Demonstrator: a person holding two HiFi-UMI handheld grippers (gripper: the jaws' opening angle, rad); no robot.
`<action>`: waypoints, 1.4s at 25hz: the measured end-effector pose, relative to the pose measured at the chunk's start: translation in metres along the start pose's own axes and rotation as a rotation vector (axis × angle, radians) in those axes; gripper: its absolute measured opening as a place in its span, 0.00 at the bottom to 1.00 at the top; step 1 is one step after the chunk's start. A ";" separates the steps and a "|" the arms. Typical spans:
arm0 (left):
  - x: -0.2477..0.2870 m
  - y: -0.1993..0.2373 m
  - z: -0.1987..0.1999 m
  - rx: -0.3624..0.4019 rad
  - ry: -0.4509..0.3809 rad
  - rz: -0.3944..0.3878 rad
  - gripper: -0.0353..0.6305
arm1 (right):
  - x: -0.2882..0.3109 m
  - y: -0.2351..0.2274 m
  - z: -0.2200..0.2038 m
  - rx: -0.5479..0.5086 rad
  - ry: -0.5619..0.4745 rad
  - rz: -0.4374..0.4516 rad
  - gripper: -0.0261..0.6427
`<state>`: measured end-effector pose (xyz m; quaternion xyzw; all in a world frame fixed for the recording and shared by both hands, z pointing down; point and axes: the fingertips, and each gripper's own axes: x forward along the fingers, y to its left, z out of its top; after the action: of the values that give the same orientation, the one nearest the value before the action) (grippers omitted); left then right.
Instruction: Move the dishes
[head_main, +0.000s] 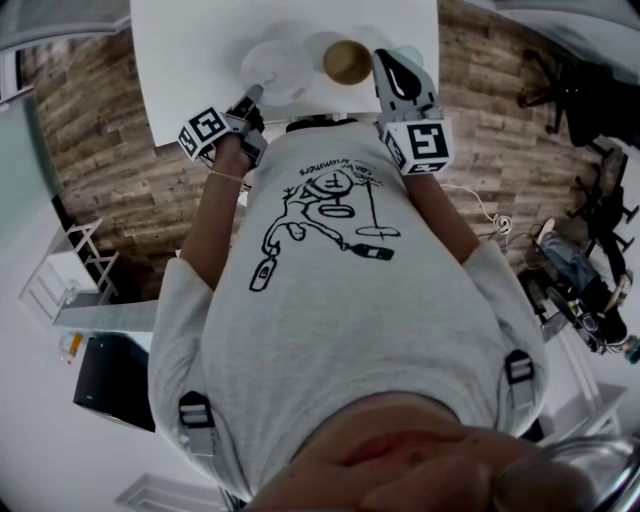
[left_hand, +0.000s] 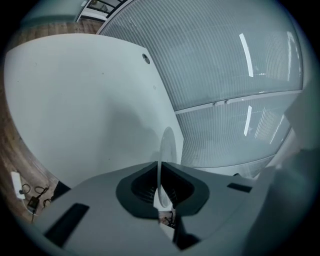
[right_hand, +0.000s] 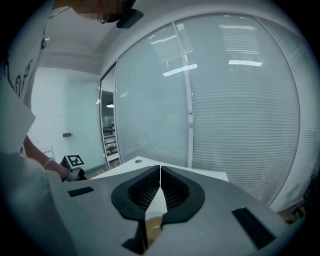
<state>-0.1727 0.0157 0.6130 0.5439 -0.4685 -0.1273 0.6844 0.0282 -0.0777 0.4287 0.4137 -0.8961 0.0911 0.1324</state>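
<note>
Wood-plank flooring (head_main: 110, 150) runs round a white counter (head_main: 190, 60) at 12 o'clock in the head view, just beyond the person's printed grey T-shirt (head_main: 340, 320). On the counter's near part is a white plate (head_main: 272, 68), and at its 3 o'clock, just beside it, sits a brown bowl (head_main: 347, 62). The left gripper (head_main: 250, 98) reaches the plate from 7 o'clock and has its near rim. In the left gripper view the jaws of this gripper (left_hand: 159, 165) are clamped on the plate (left_hand: 167, 145), which shows edge-on as a thin pale blade running toward 12 o'clock between the dark pads, with the counter (left_hand: 75, 100) behind it and a glass wall with blinds (left_hand: 225, 60) at 1 o'clock. Whether the plate's far edge touches the counter cannot be told. The right gripper (head_main: 390, 62) is at the bowl's 3 o'clock, apart from it. In the right gripper view its jaws (right_hand: 160, 169) are pressed together with nothing between them; the bowl (right_hand: 152, 227) peeps through the gap below them at 6 o'clock, and the left gripper's marker cube (right_hand: 75, 161) shows at 9 o'clock.
</note>
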 end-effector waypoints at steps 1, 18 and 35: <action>0.002 0.004 -0.001 0.000 0.003 0.009 0.07 | -0.002 0.003 0.006 -0.016 -0.007 0.004 0.09; 0.013 0.058 0.001 0.028 0.024 0.101 0.07 | -0.016 0.021 0.029 -0.064 -0.014 0.024 0.09; 0.020 0.079 -0.001 0.048 0.028 0.147 0.07 | -0.020 0.027 0.025 -0.068 -0.002 0.024 0.10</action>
<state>-0.1878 0.0329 0.6910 0.5260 -0.5004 -0.0580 0.6853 0.0160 -0.0526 0.3972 0.3981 -0.9038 0.0615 0.1443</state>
